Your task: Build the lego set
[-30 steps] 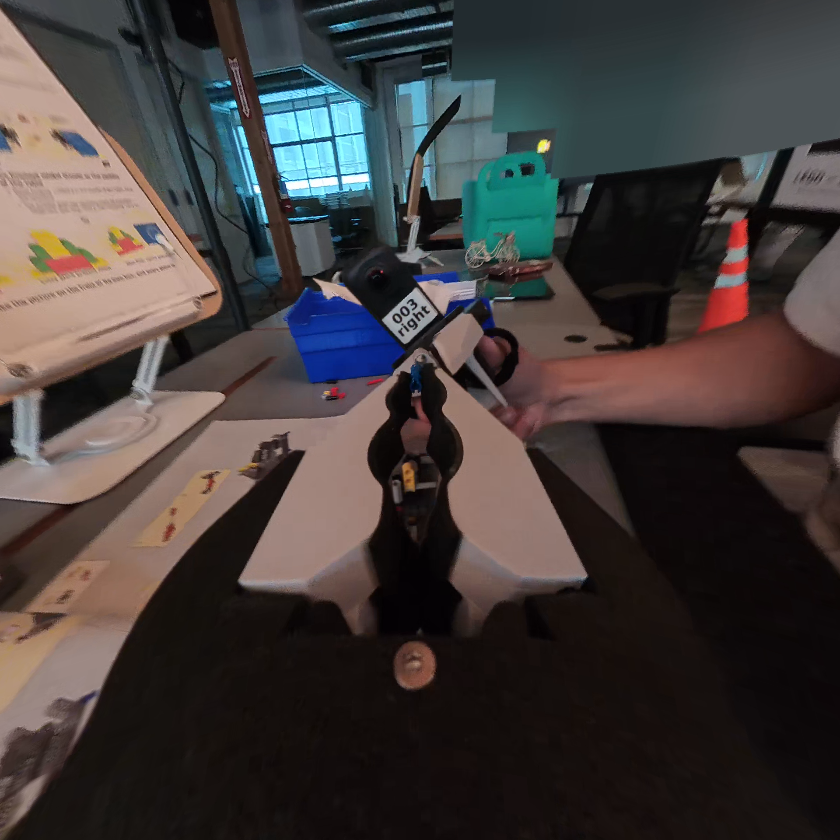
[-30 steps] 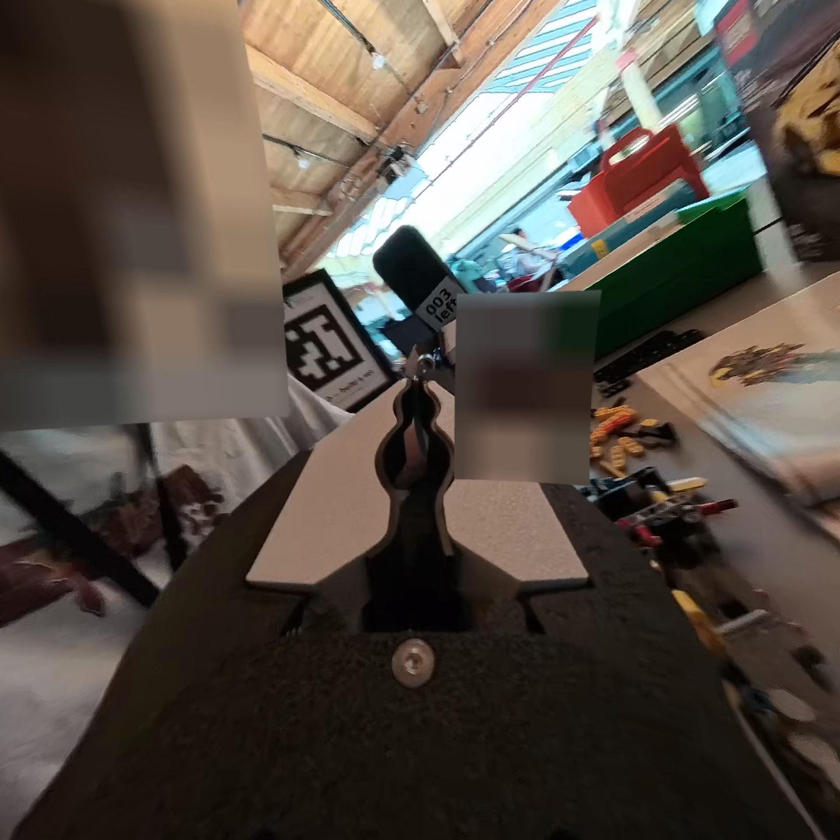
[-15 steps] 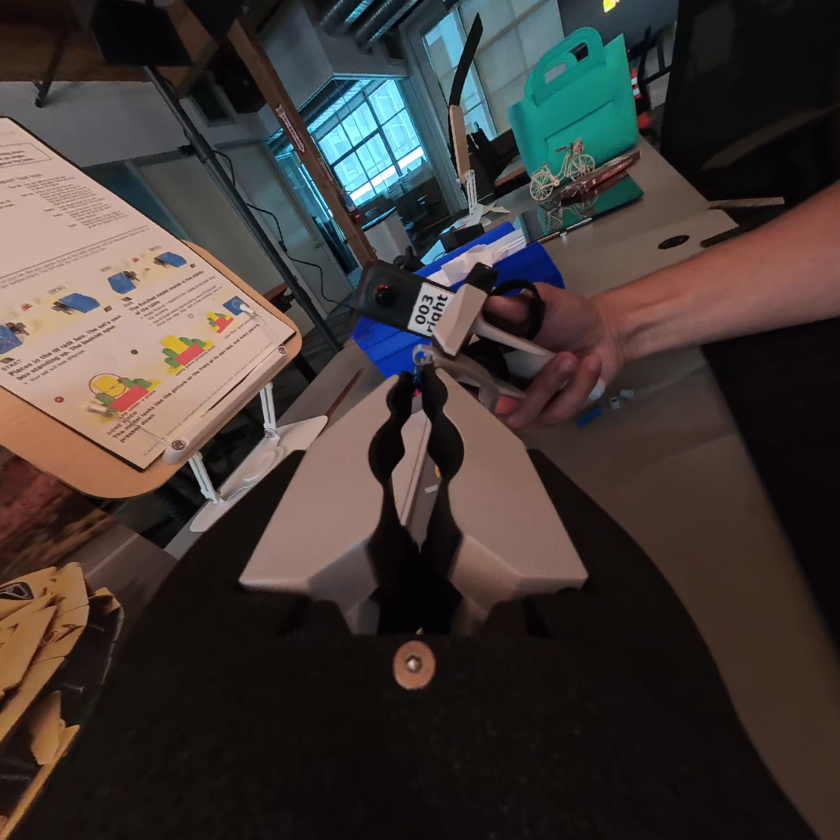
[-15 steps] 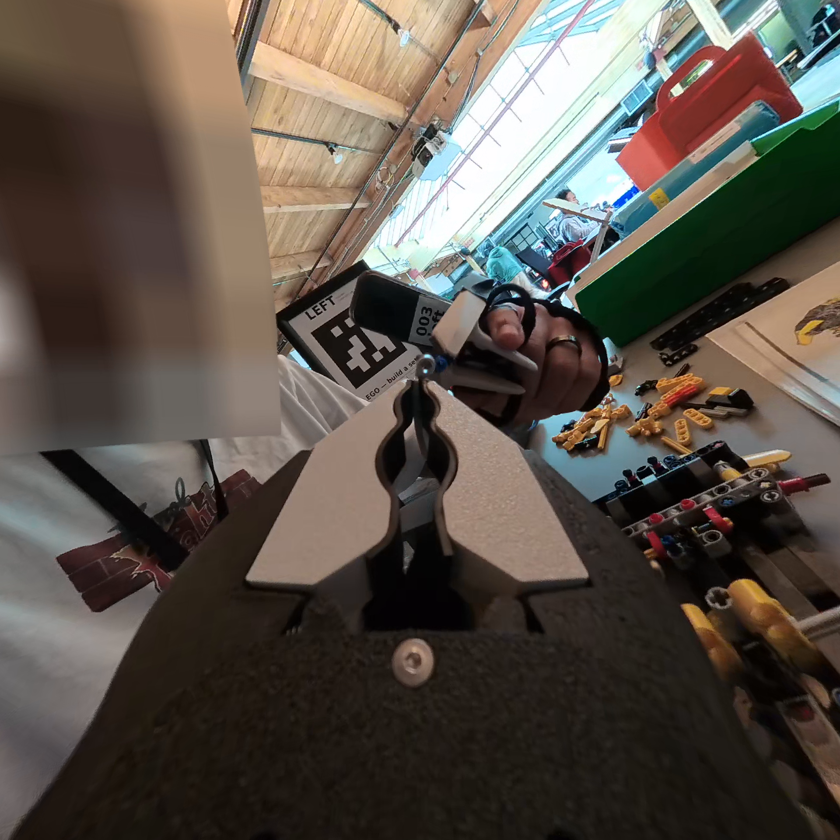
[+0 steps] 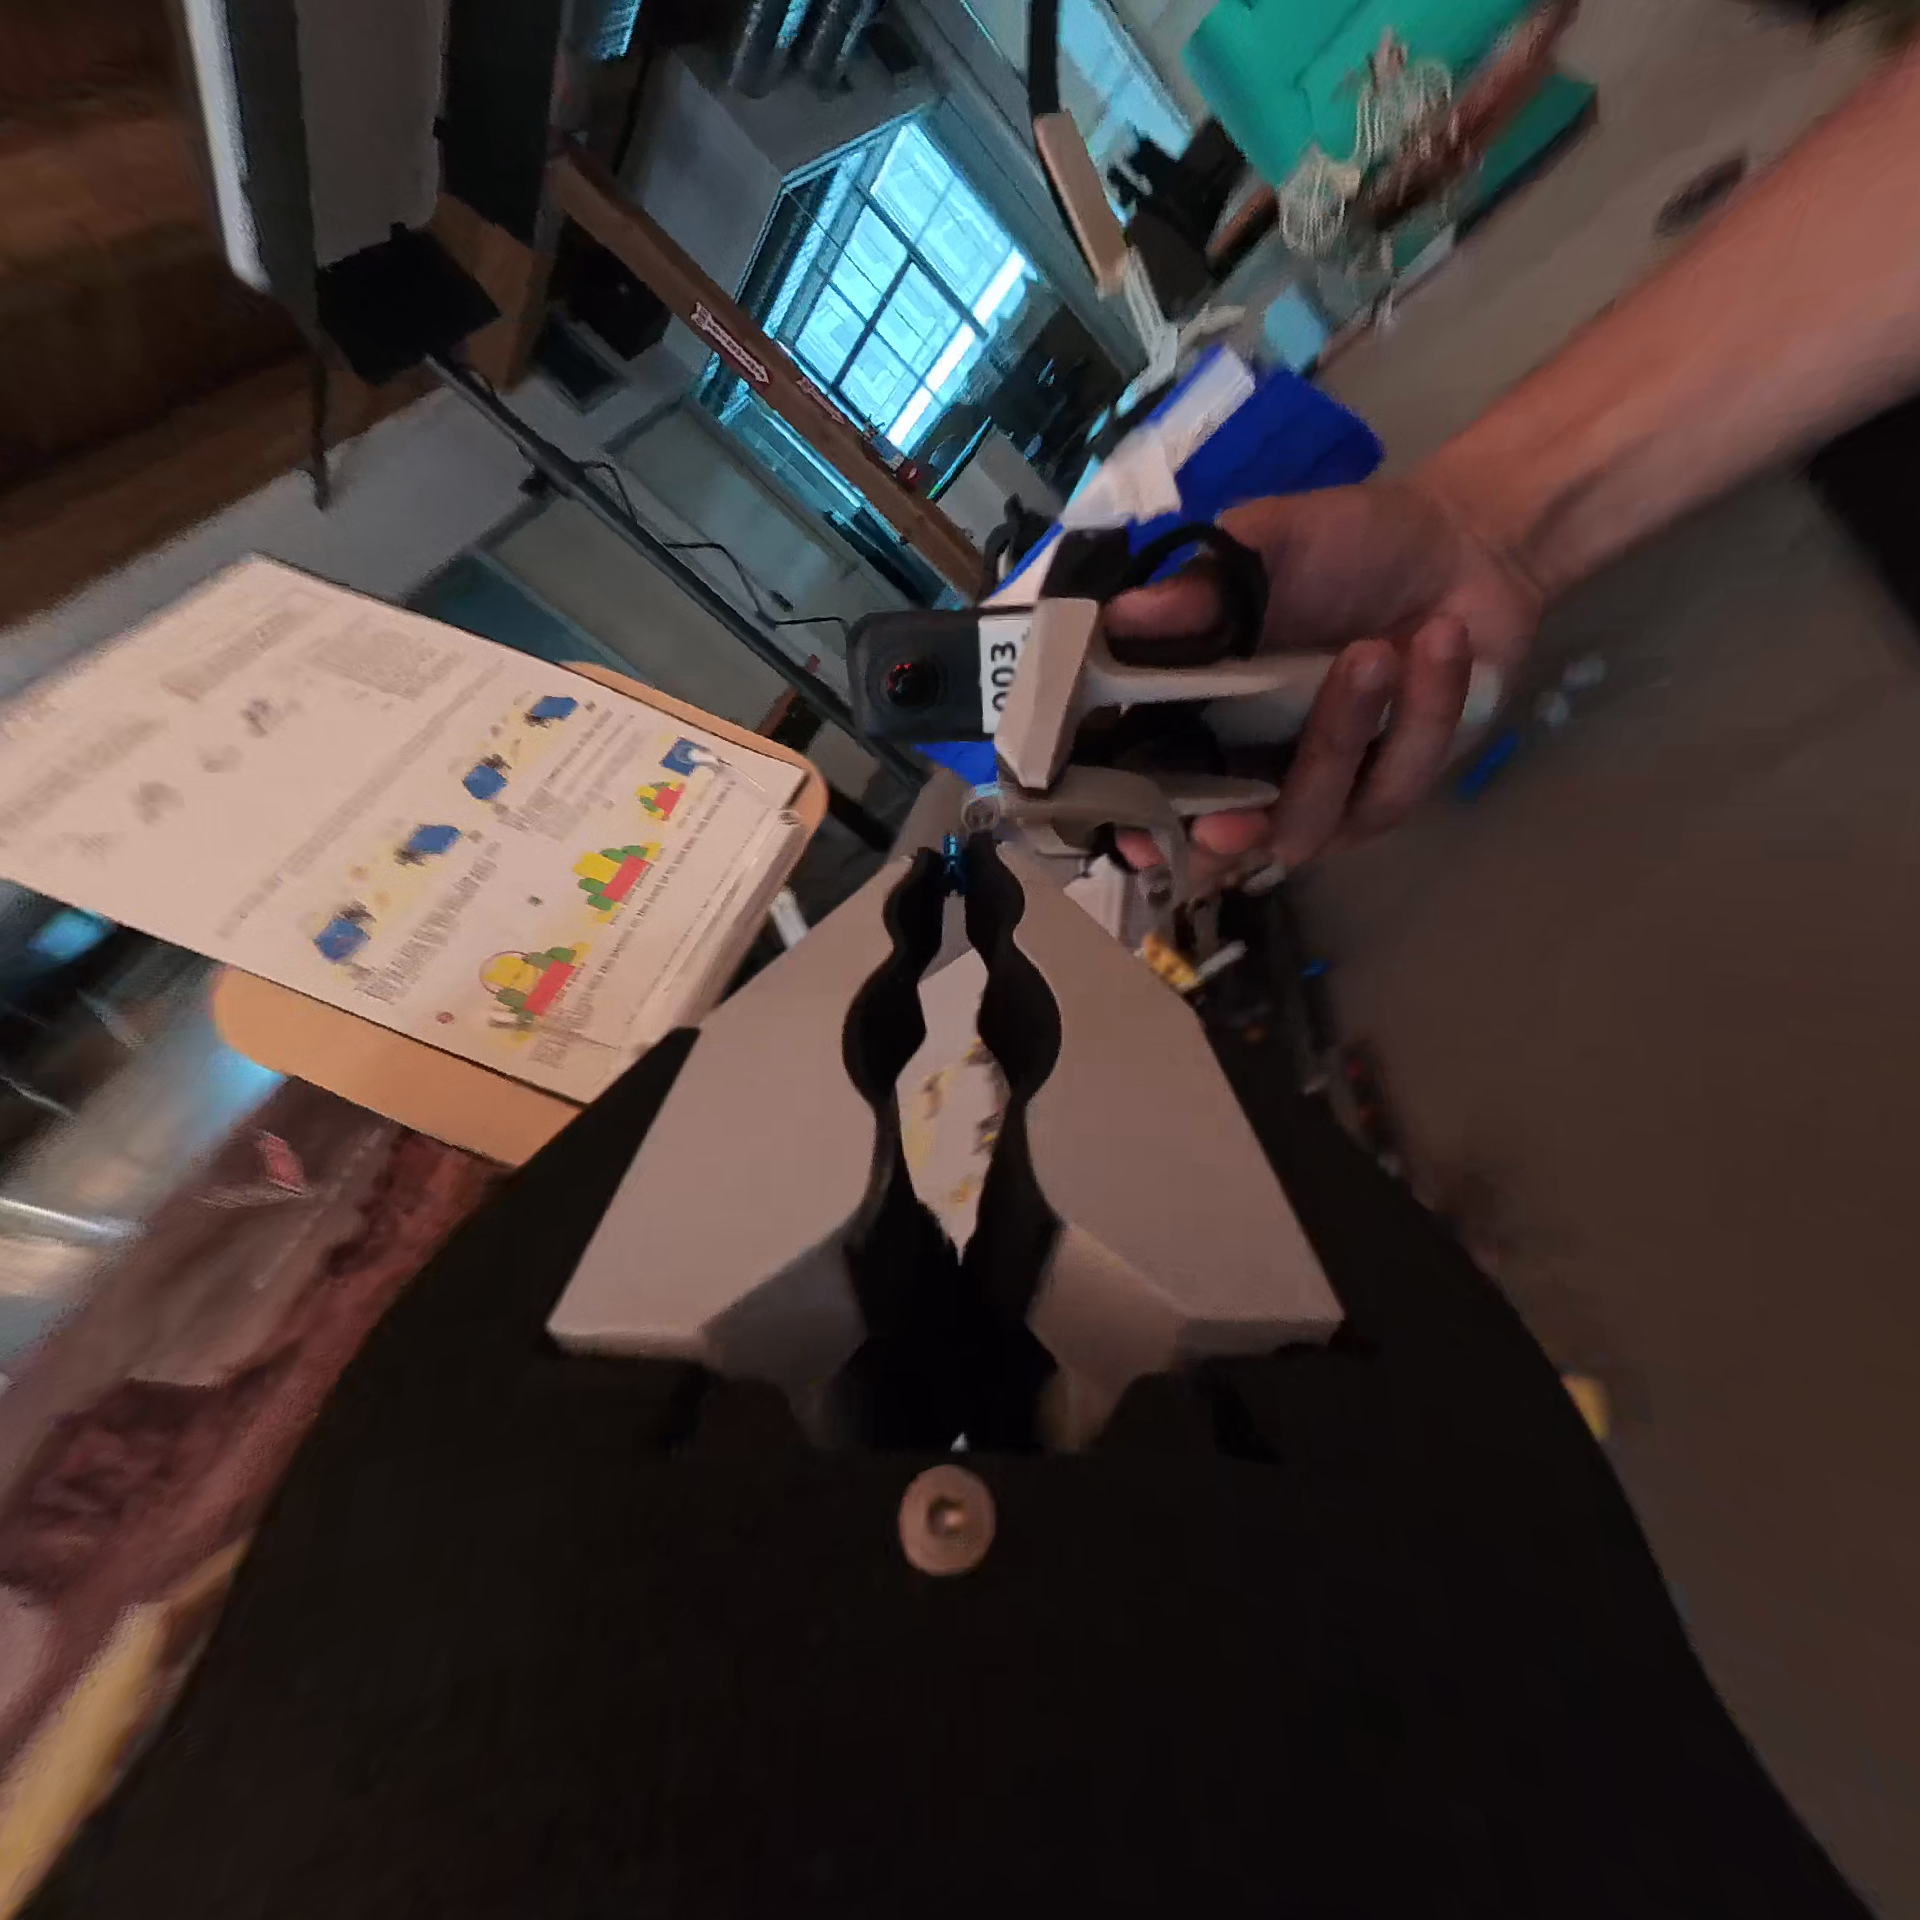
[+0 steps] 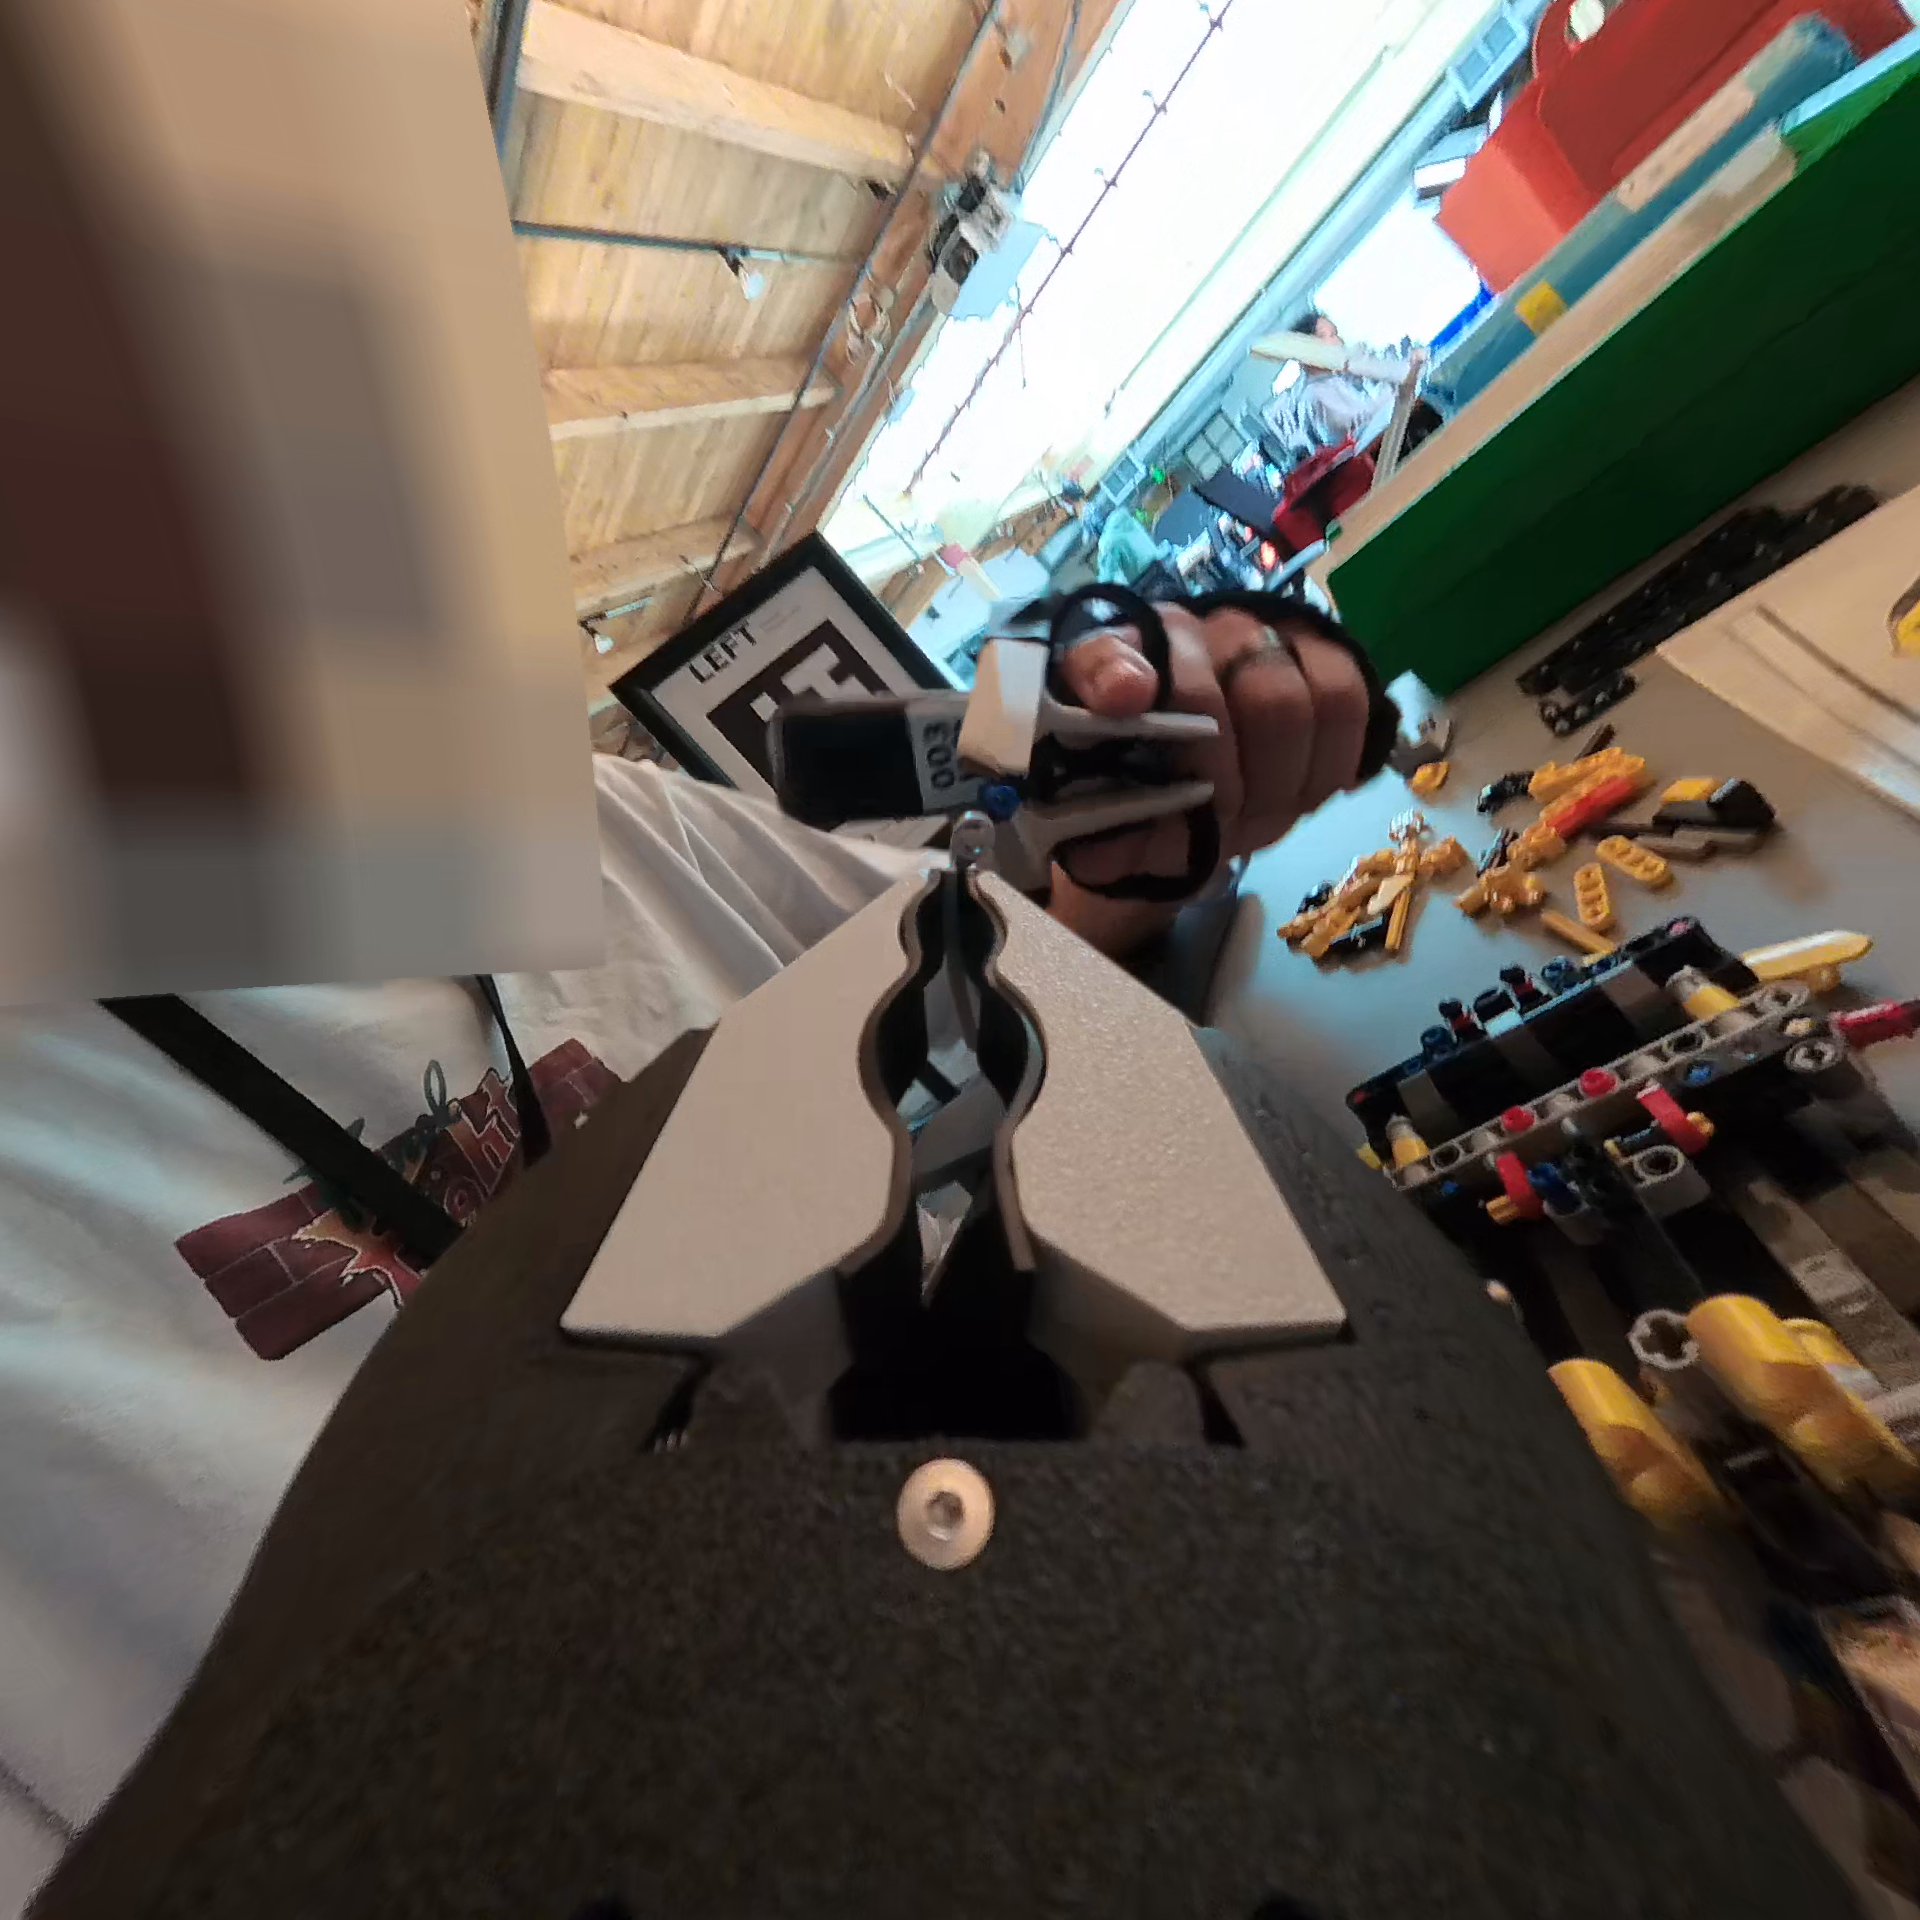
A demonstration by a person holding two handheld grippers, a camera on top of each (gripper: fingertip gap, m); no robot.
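My left gripper is shut on a small blue pin at its fingertips. My right gripper is shut on a thin grey beam whose round holed end sticks out past the tips. The two grippers are held in the air tip to tip. In the left wrist view the right gripper faces me with the grey beam's end just above the blue pin. In the right wrist view the left gripper shows the blue pin just above the beam's end. Both views are tilted and partly blurred.
A part-built black and grey model lies on the table at the right, with loose yellow pieces behind it and yellow parts nearer. A green bin stands at the back. An instruction sheet on a stand is at the left, a blue bin beyond. The tips of both grippers are at nearly the same place.
Both grippers have rolled and lifted, so both views tilt further. They have stayed tip to tip, each still shut on its piece.
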